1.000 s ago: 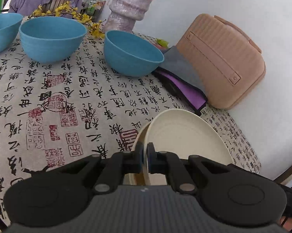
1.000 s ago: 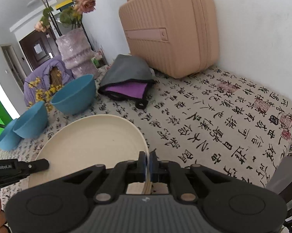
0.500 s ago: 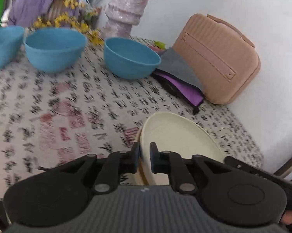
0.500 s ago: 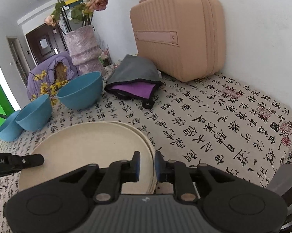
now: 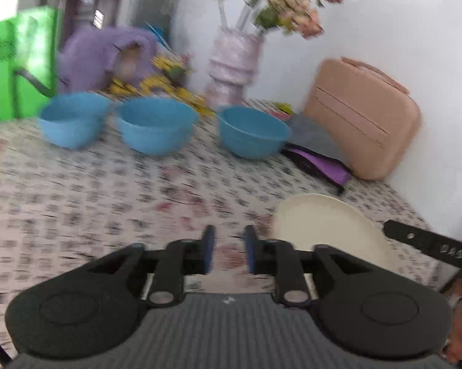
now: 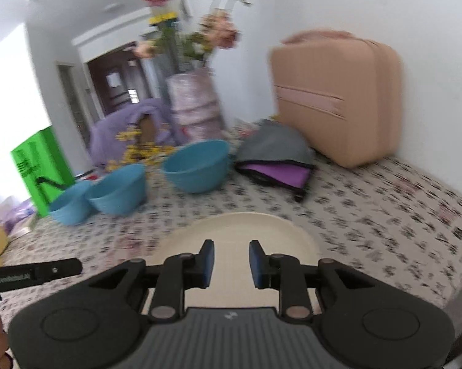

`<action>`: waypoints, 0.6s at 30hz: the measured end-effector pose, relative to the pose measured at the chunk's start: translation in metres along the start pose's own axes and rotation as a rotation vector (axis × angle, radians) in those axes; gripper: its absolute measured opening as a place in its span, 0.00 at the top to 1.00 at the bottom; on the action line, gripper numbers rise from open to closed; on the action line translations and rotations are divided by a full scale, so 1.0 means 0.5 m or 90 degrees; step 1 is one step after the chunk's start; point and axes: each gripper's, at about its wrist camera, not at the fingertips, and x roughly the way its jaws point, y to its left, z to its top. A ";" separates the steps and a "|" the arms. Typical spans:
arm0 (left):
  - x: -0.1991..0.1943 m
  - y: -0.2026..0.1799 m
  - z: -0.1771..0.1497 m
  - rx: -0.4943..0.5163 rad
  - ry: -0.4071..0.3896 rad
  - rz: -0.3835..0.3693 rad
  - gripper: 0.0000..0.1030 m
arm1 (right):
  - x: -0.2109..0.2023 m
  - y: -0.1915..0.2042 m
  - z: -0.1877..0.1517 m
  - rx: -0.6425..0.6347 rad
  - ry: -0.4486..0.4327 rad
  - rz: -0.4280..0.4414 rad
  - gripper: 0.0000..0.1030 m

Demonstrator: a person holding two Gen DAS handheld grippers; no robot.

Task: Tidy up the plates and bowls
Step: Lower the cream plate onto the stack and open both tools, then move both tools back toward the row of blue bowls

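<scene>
Cream plates (image 5: 326, 230) lie stacked flat on the patterned tablecloth (image 5: 77, 203); they also show in the right wrist view (image 6: 240, 230). Three blue bowls (image 5: 71, 124) (image 5: 157, 124) (image 5: 252, 130) stand in a row at the back; they appear in the right wrist view too (image 6: 197, 169) (image 6: 119, 192) (image 6: 69, 204). My left gripper (image 5: 228, 249) is open and empty, left of the plates. My right gripper (image 6: 229, 259) is open and empty, above the plates' near edge.
A pink case (image 5: 363, 117) leans on the wall at right, with a grey and purple pouch (image 5: 317, 150) in front. A vase of flowers (image 5: 234, 64), a purple cloth-covered thing (image 5: 108, 55) and a green box (image 5: 25, 61) stand behind the bowls.
Both grippers opened and let go of the plates, which now lie stacked on the table. Both grippers pulled back and up; the left one shifted left.
</scene>
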 end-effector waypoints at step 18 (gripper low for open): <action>-0.345 0.156 -0.178 -0.027 -0.168 0.258 0.00 | -0.141 0.275 -0.157 -0.166 -0.135 0.139 0.00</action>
